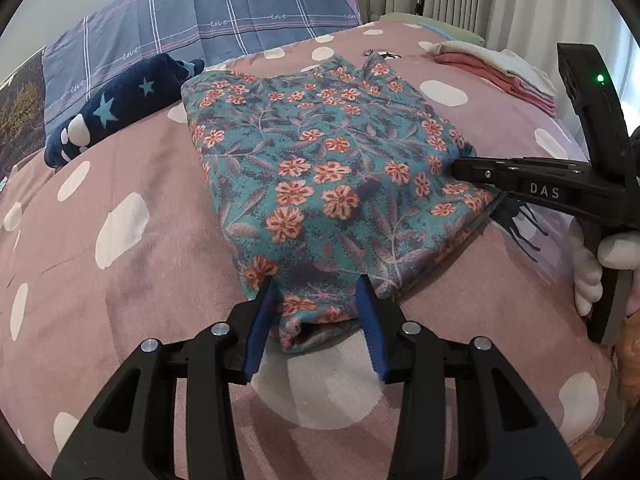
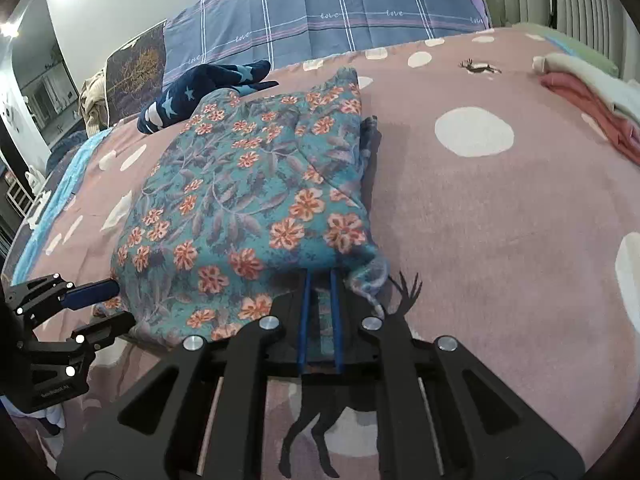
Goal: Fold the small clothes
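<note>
Garment: floral cloth (image 1: 320,168), teal with orange flowers, lies partly folded in several layers on the bed (image 1: 140,184), spreading from the centre of the left wrist view out toward 12 o'clock.
Bed: pink cover with white spots and deer prints; no bench in view.
Left tongs (image 1: 318,312): jaws stand wide apart, straddling the near corner of the cloth at 6 o'clock; the blue pads flank the hem and grip nothing.
Right tongs (image 2: 320,300): blue pads drawn close together, with the near edge of the cloth pinched between them at 6 o'clock in the right wrist view.
Handling: thin, soft and light by the look of its drape; it should flop and slide layer over layer, not hold a crease by itself; no risk of breakage.
Where to hold: best taken at the corners or along the hem, catching all layers at once, since a pinch on the top layer alone would probably peel the fold open.
Step in hand: likely the left tongs need to close on the near corner so both ends rise together for the next fold.
Risk: uneven lift could skew the stack.
Other things: folded pile (image 1: 500,68) at 2 o'clock, star-patterned plush (image 1: 120,104) at 10 o'clock, plaid pillow (image 1: 208,12) at 11 o'clock.
</note>
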`<state>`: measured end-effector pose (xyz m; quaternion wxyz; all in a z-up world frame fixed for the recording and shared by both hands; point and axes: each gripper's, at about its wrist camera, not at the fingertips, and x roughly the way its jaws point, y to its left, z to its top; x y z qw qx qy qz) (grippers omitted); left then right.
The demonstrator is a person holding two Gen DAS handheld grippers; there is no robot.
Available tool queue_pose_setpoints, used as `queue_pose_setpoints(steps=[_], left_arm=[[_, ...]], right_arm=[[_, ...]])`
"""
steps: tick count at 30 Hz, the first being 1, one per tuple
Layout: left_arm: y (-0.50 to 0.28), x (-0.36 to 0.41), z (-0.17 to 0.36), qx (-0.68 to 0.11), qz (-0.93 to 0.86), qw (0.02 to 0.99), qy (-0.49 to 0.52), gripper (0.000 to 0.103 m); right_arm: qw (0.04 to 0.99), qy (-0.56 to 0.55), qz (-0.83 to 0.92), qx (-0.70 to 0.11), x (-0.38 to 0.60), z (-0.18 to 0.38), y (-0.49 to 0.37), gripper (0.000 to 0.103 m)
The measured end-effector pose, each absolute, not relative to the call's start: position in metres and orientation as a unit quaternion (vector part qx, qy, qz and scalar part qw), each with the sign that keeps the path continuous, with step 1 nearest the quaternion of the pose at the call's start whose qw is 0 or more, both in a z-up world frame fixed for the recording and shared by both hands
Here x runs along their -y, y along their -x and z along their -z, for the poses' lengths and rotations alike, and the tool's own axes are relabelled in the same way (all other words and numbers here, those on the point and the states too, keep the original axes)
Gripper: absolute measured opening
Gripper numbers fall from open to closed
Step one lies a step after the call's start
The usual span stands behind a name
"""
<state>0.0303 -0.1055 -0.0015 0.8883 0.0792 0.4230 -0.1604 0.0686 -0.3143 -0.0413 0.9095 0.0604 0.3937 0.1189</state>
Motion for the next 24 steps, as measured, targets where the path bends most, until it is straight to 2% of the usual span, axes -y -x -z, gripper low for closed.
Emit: queue_pose_setpoints(steps=[4,8,12,15,18,24], left_arm=[[-0.029,0.104,0.0,-0.425,0.161,0.887,-0.079,0.043],[-0.03,0.103,-0.008,-0.425,0.169,0.886,-0.072,0.044],[-0.037,0.093,-0.029,-0.4,0.179,0.898,-0.031,0.044],[-0.049,0.091,-0.024,-0.405,0.165,0.899,-0.037,0.045],[-0.06,0.089,0.005,-0.441,0.15,0.884,-0.05,0.054],[-0.061,0.08,0.009,-0.441,0.165,0.882,-0.023,0.056]], right_arm=[[0.908,-0.057,-0.126,-0.394,0.314,0.032,-0.064,0.012],[0.924,-0.044,-0.139,-0.354,0.316,-0.002,-0.06,0.021],[0.925,-0.038,-0.171,-0.336,0.309,-0.018,-0.074,0.021],[0.917,-0.03,-0.184,-0.352,0.299,-0.008,-0.092,0.021],[0.899,-0.009,-0.154,-0.409,0.294,0.033,-0.116,0.019],[0.91,0.007,-0.153,-0.385,0.291,0.036,-0.109,0.019]])
